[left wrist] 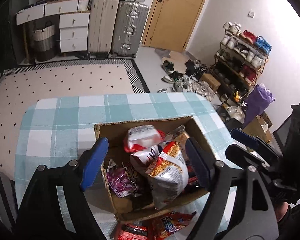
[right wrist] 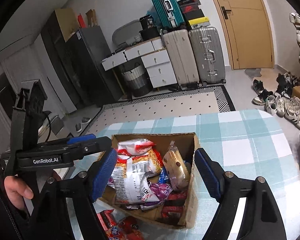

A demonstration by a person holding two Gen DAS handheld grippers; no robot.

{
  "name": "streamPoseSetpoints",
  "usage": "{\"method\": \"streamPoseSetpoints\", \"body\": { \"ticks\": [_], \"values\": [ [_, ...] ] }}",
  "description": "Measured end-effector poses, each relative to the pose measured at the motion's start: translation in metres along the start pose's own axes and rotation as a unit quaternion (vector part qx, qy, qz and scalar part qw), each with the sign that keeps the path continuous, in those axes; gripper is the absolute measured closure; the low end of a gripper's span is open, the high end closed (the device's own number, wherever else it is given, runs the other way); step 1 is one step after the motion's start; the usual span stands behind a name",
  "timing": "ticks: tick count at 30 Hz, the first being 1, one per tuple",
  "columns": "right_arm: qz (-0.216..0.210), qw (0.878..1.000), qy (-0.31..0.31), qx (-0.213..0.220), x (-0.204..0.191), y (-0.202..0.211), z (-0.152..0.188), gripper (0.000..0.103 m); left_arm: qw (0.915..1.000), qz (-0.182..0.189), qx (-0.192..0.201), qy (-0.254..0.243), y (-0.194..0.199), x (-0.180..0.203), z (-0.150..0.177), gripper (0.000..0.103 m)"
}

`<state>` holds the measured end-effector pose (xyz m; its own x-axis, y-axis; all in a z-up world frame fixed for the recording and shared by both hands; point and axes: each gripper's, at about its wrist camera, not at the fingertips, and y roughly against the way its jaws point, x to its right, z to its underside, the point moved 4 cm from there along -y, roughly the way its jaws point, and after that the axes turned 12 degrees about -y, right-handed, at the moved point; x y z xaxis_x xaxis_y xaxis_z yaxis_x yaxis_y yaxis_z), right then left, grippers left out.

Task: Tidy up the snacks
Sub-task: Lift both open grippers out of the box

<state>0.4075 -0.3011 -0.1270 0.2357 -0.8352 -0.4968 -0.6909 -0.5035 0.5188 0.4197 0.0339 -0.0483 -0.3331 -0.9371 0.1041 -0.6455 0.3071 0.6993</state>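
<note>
We judge the job mostly done: the cardboard box (left wrist: 198, 128) on the checked tabletop (left wrist: 70, 120) is heaped with snack packets (left wrist: 168, 172). Red packets (left wrist: 170, 226) lie outside its near side. Left gripper (left wrist: 148, 162) and right gripper (right wrist: 158, 177) hover over it, fingers wide apart, holding nothing.

Each wrist camera looks steeply down past its own blue pads, close above the snack-filled cardboard box (left wrist: 150, 166) (right wrist: 156, 180) between them, both sharing the checked tablecloth (left wrist: 70, 124) (right wrist: 240, 140) beyond.
</note>
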Motion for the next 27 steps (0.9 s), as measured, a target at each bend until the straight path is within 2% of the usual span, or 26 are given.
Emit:
{"method": "streamPoseSetpoints", "body": {
  "ticks": [12,19,27],
  "values": [
    [0.012,0.998,0.044,0.033,-0.030,0.048,0.010,0.017,0.9989,-0.027,0.038,0.006,0.064,0.013,0.018,0.022],
    [0.004,0.997,0.062,0.044,-0.048,0.076,0.025,0.015,0.9963,-0.059,0.063,-0.003,0.102,0.024,0.034,0.021],
    [-0.014,0.996,0.073,0.056,-0.068,0.108,0.039,0.013,0.9913,-0.092,0.091,-0.023,0.145,0.045,0.056,0.016]
  ]
}}
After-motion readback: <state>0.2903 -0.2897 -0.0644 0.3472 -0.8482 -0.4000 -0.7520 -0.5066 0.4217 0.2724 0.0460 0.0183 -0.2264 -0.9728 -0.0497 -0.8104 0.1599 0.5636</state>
